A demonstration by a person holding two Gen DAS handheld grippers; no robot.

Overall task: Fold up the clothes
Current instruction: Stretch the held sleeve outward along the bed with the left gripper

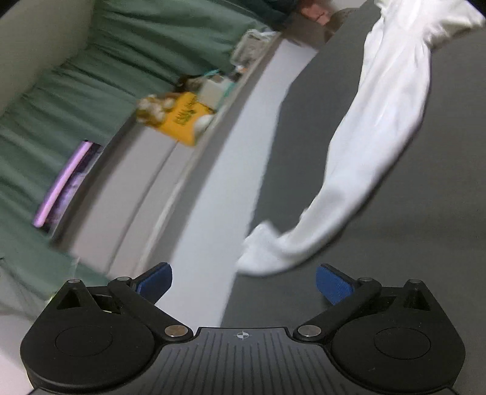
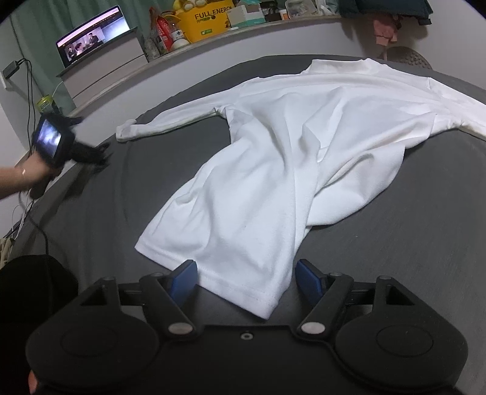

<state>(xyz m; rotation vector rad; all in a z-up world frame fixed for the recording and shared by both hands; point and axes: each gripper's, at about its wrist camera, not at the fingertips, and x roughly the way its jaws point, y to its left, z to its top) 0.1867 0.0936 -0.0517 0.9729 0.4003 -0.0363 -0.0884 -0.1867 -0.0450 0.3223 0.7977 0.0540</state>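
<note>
White cotton shirt (image 2: 273, 158) lies rumpled on the dark table (image 2: 410, 243), light and limp. My right gripper (image 2: 246, 275) straddles its hem corner, pads wide, not pinching; my left gripper (image 1: 244, 282) gapes empty beside the sleeve cuff (image 1: 261, 252), likely the better hold.

surface: dark grey table (image 2: 395, 243) | on it: white long-sleeve shirt (image 2: 273, 167), rumpled, one sleeve out twd edge

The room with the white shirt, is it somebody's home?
Probably yes, a lived-in room. A white shirt lies on a dark table, green curtains hang behind, and a shelf holds a laptop and a yellow box.
</note>
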